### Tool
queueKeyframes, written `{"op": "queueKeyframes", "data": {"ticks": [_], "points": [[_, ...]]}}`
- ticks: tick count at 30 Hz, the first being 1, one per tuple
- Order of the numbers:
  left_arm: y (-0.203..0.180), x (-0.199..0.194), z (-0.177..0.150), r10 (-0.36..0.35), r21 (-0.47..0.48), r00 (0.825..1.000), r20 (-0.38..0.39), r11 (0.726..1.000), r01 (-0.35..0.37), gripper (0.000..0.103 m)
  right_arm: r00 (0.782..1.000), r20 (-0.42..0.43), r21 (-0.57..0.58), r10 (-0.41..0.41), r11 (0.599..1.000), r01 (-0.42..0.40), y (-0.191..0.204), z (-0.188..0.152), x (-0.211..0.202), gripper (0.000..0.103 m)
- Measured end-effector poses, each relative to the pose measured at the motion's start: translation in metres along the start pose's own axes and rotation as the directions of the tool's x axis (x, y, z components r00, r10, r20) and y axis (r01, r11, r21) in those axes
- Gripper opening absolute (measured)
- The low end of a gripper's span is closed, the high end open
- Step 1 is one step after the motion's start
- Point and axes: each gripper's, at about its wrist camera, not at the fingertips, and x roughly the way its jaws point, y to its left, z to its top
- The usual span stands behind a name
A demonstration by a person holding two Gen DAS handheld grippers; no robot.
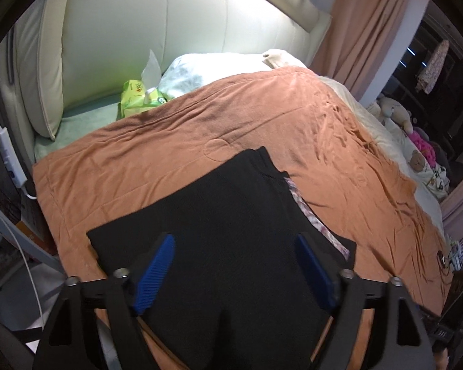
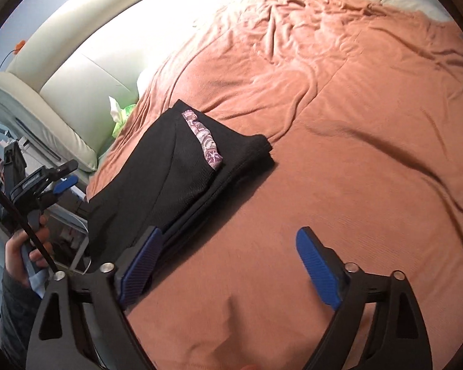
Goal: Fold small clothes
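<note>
Seen from both wrist views, a black garment point(image 1: 219, 215) lies folded flat on a bed covered by an orange blanket point(image 1: 145, 151), close to the bed's near left edge. A patterned pink and white strip point(image 2: 203, 138) shows along its right side. At far left stands a cream headboard point(image 1: 123, 30), with a green tissue pack point(image 1: 139, 98) and a white pillow point(image 1: 197, 74) in front of it.

The left gripper point(image 1: 234, 269) hovers directly above the garment's near part, blue pads spread apart, nothing between them. The garment's long axis runs away from this gripper toward the far side.

The right gripper point(image 2: 231, 265) is also spread wide and empty, over bare blanket; the garment lies to its left, its near right edge by the left pad point(image 2: 142, 262). Judged from this, the left gripper is nearer for the next fold.
</note>
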Motion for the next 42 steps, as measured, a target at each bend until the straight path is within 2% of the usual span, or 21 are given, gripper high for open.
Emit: {"op": "queueKeyframes", "data": {"ticks": [2,4,18,24,30,36,39,42], "points": [[-0.011,-0.012,-0.009,-0.005,0.003,1.0,0.01,1.0,0.005,0.096,1.0,0.02,0.001,-0.021,1.0,0.021,0.0,-0.002,-0.019,0.103],[-0.022,-0.025,-0.018,-0.012,0.001,1.0,0.022,1.0,0.012,0.103,0.998,0.039,-0.018,-0.042,0.999,0.043,0.002,-0.005,-0.037,0.103],[-0.102,-0.114,-0.082,-0.105,0.108,0.993,0.045,0.989,0.1,0.103,0.98,0.146,-0.047,-0.138,0.988,0.146,0.005,-0.054,-0.158,0.103],[-0.119,-0.149,-0.106,-0.162,0.144,0.985,0.066,0.978,0.151,0.103,0.969,0.183,-0.064,-0.165,0.982,0.18,0.014,-0.079,-0.203,0.103],[-0.124,-0.177,-0.126,-0.179,0.192,0.981,0.074,0.968,0.162,0.103,0.957,0.235,-0.078,-0.169,0.978,0.191,0.032,-0.107,-0.248,0.103],[-0.135,-0.212,-0.153,-0.226,0.28,0.968,0.106,0.941,0.189,0.103,0.948,0.261,-0.082,-0.182,0.974,0.209,0.042,-0.143,-0.282,0.103],[-0.143,-0.222,-0.166,-0.246,0.323,0.963,0.108,0.925,0.2,0.103,0.935,0.294,-0.053,-0.198,0.973,0.223,0.045,-0.163,-0.305,0.103],[-0.15,-0.234,-0.183,-0.256,0.346,0.96,0.117,0.916,0.202,0.103,0.933,0.314,-0.045,-0.178,0.978,0.201,0.046,-0.186,-0.324,0.103]]}}
